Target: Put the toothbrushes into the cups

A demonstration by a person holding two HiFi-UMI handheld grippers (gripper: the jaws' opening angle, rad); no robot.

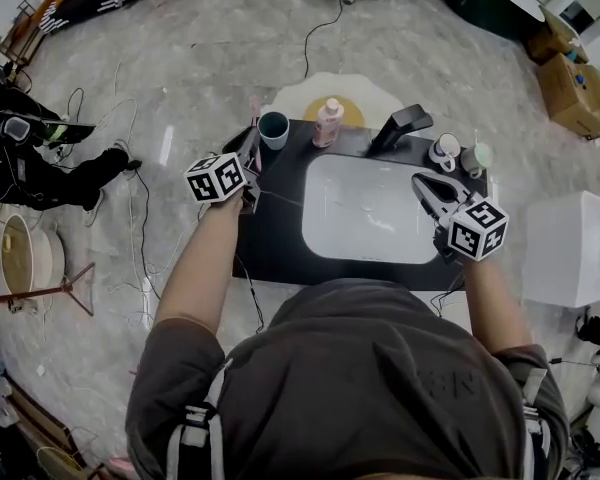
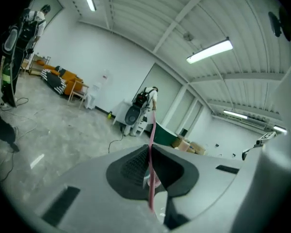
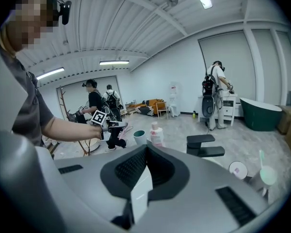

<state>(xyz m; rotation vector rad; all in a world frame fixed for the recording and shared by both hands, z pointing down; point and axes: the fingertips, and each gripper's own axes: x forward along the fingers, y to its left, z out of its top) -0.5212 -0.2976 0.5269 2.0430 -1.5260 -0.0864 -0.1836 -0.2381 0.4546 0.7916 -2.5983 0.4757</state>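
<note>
Left tool (image 2: 150,147): you have its jaws pinched tight on the pink toothbrush (image 2: 152,130).
Toothbrush axis: it runs straight out along the jaws, with one end well past the tips.
Teal cup (image 1: 274,129): it stands on the tabletop (image 1: 280,248) at the far left corner, just beyond your left tool and slightly to its right.
Nearer hand: your left hand is nearer.
Right tool (image 3: 144,152): its jaws are together on nothing, and it sits across the basin (image 1: 370,208), well apart from the cup.
Coming move: you likely need to tip the brush end-down over the cup's mouth.
</note>
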